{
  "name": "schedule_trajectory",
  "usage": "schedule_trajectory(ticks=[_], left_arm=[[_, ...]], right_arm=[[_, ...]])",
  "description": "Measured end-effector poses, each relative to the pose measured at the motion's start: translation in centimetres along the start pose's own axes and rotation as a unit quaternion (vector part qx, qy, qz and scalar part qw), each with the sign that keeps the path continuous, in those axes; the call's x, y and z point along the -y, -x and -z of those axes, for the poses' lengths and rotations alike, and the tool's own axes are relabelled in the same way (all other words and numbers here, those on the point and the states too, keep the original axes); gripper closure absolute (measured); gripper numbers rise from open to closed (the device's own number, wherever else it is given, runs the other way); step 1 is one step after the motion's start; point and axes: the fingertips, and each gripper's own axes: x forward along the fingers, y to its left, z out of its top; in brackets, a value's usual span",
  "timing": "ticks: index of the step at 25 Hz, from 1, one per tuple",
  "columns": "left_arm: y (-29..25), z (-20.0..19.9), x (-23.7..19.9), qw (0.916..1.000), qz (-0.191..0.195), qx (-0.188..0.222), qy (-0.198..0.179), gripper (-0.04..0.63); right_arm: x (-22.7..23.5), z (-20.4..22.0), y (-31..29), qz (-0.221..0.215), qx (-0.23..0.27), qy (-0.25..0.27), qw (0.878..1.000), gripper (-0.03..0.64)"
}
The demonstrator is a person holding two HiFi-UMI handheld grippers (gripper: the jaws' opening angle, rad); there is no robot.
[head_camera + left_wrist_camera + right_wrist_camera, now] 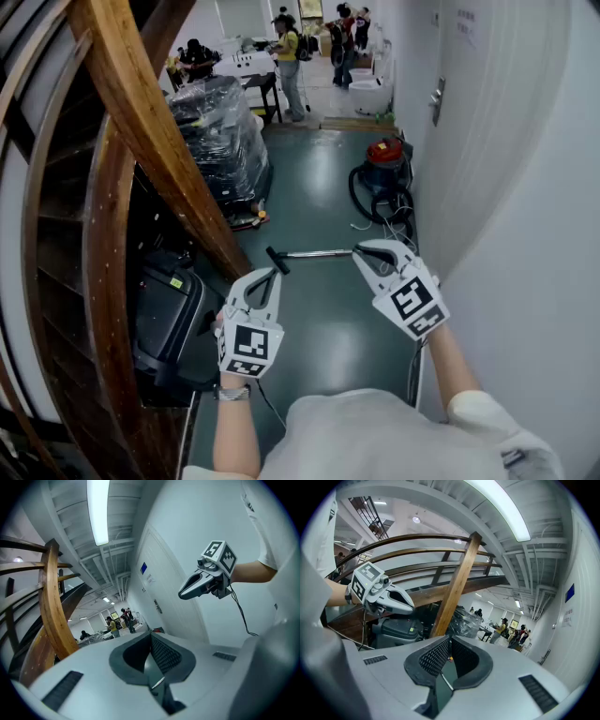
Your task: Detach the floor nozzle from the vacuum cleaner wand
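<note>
The floor nozzle [277, 260], a short black bar, sits on the left end of the wand [319, 253]. The wand is a slim, shiny metal tube lying flat on the smooth grey-green floor [319, 328], across the middle of the corridor. From above, the nozzle shows just past the tip of the left gripper [271, 273], and the wand's other end shows by the tip of the right gripper [358, 249].

Both grippers are white plastic shells, each with a black-and-white marker cube. On both, the dark ribbed pads are pressed together with nothing between them. Each gripper's view shows only the room beyond, so they seem to be held above the floor rather than on the wand.

Farther up the corridor a red-and-black vacuum cleaner [384, 155] stands against the white wall [525, 187], its black hose [361, 192] looped beside it. To the left rise the curved rails of a varnished wooden staircase [150, 122]. A black hard case [169, 314] is tucked below them, with a glossy plastic-wrapped stack [220, 131] behind it. People [289, 56] stand around tables at the far end.
</note>
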Motion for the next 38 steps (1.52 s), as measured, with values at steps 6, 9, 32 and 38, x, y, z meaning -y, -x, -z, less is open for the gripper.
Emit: schedule_trajectory(ticks=[6,9,32,38], left_arm=[[-0.1,0.1,0.3,1.0,0.001,-0.008,0.002,0.593],[-0.3,0.4,0.6,0.9999,-0.003,-0.015,0.002,0.592],[-6.5,1.3,2.2,0.9963,-0.044,-0.062,0.039,0.592],[-10.4,3.1,0.1,0.9969,-0.033,-0.062,0.035,0.592]], right_arm=[[0.2,-0.2,0.1,0.001,0.018,-0.001,1.0,0.584],[0.6,-0.1,0.3,0.001,0.023,-0.025,0.999,0.585],[6.2,3.5,-0.7,-0.074,0.045,-0.06,0.994,0.586],[7.8,4.4,-5.2,-0.085,0.04,-0.066,0.993,0.586]])
